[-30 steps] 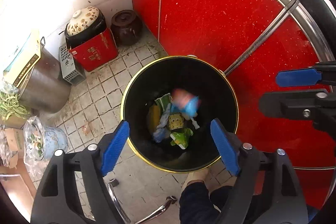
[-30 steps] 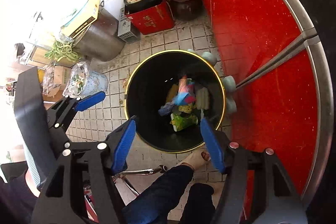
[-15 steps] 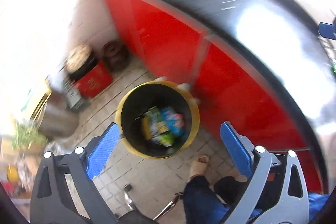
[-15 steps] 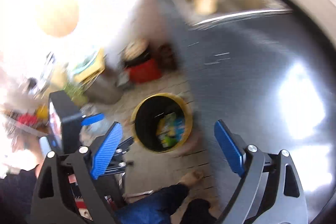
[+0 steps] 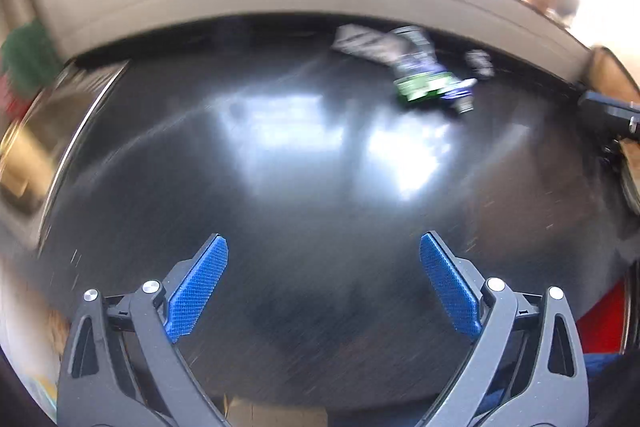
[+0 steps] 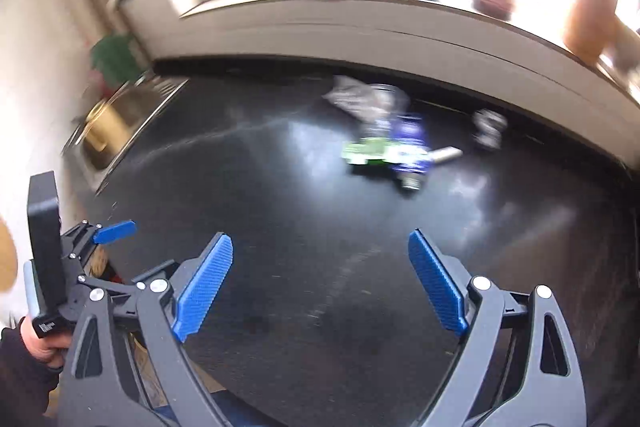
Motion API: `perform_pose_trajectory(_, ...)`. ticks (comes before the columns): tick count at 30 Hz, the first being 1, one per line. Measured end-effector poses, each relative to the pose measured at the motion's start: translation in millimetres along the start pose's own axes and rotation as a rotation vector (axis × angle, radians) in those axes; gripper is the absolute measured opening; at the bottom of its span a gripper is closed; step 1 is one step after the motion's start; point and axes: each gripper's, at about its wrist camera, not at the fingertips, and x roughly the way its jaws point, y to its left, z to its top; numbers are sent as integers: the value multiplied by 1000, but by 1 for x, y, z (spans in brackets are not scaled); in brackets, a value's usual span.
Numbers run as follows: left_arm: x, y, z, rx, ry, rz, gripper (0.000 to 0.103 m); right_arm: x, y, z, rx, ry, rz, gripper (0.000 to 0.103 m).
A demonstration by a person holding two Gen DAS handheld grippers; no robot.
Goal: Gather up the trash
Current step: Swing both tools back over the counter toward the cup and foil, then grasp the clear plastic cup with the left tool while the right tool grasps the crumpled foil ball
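grippers both empty and spread wide: left gripper point(image 5: 324, 281) and right gripper point(image 6: 320, 281) hang over the near edge of a glossy black counter point(image 5: 280, 207), nothing between the pads. in the right wrist view the left gripper shows at 9 o'clock, gripped by a hand point(image 6: 40, 341). frames are motion-blurred. remaining trash sits at the far side near the back wall, about 1 o'clock: a green wrapper point(image 6: 366, 151) touching a blue-purple packet point(image 6: 408, 147), a crumpled clear wrapper point(image 6: 360, 97) just behind, a small crumpled bit point(image 6: 488, 127) further right. sink point(image 6: 116, 123) at 10 o'clock, window sill clutter beyond, too blurred to name. step looks like the reach for the next pickup. next move calls for going forward to the pile, straddling one wrapper, then closing.
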Motion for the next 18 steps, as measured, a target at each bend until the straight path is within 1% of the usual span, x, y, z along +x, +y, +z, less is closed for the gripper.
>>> perform_pose_trajectory(3, 12, -35, 27, 56, 4, -53, 94, -11, -43, -10, 82, -20, -37, 87)
perform_pose_trajectory(5, 21, -49, 42, 88, 8, -64, 94, -15, -63, -12, 114, -29, -53, 87)
perform_pose_trajectory(10, 39, -73, 73, 118, 24, -91, 94, -12, -87, -11, 153, -37, -62, 87)
perform_pose_trajectory(14, 57, -80, 98, 111, 36, -91, 94, -2, -99, 3, 149, -38, -72, 87)
perform_pose_trajectory(18, 87, -87, 127, 88, 53, -78, 94, 19, -117, 19, 150, -8, -83, 87)
